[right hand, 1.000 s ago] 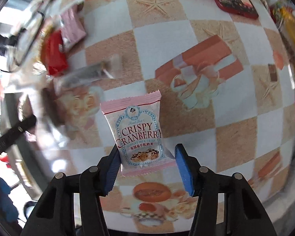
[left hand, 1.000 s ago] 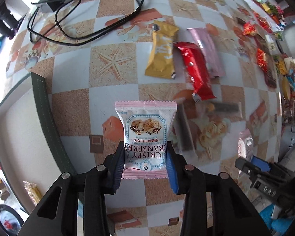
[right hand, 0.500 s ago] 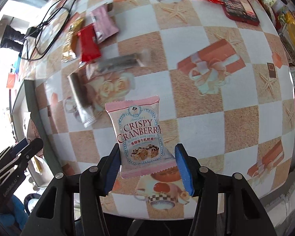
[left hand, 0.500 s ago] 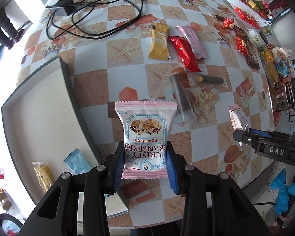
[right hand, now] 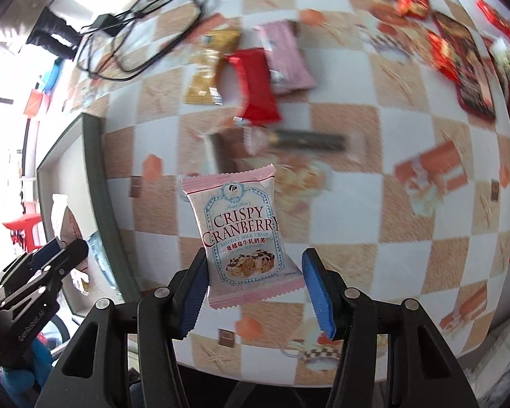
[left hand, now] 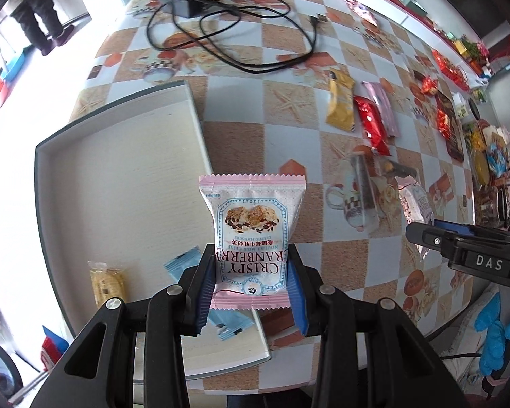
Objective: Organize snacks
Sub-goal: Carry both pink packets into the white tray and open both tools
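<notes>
Both hands are busy here: the left gripper [left hand: 251, 289] is clamping a pink-and-white Crispy Cranberry packet [left hand: 251, 234] upright above the near corner of the shallow grey-rimmed white tray [left hand: 119, 170], which is holding a light blue sachet [left hand: 182, 261] and a yellow cracker pack [left hand: 107, 284]. The right gripper [right hand: 255, 289] is carrying a second pink Crispy Cranberry packet [right hand: 241, 238] over the checkered tablecloth [right hand: 408, 255]; its left pad is touching the wrapper, while the right one is standing slightly off.

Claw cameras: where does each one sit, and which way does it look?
Left wrist: rides the left claw, looking past its pink packet down into the tray; the right claw and blue glove show at right.
Right wrist: rides the right claw, looking past a second packet at the table; the left claw shows low left.
Shared: tray, red snack.
</notes>
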Available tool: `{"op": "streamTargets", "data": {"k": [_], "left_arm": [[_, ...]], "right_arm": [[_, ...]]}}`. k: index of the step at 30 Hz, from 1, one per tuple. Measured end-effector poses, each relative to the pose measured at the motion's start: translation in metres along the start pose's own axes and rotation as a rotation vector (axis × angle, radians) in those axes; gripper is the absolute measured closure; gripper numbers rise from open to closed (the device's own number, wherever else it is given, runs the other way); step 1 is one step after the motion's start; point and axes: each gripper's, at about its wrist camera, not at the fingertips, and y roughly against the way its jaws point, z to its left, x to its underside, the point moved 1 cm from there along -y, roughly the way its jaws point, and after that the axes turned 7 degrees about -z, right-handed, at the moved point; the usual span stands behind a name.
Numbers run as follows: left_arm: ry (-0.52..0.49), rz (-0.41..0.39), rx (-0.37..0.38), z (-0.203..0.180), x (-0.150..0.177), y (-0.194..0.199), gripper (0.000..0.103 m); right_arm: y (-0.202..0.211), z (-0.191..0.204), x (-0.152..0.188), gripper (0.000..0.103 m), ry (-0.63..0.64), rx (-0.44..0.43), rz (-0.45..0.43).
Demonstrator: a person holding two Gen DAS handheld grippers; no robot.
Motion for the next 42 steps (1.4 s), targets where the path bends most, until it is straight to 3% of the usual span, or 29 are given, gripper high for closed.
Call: {"op": "streamTargets", "data": {"k": [18,25,42], "left_arm": [[0.166,-0.016,-0.057,0.092,0.009,0.005,0.061],[0.207,-0.006,-0.077,0.117,0.013,0.0,0.061],[0.245,0.035,-0.091,0.145,0.021,-0.021,0.061]], "right_arm": [[-0.002,0.127,-0.018,0.047,0.229,-0.073,0.001],[-0.017,0.17,-0.02,0.047,0.264,-0.082,0.026],[-0.054,0.23,-0.017,0.047,0.351,-0.074,0.093]]}}
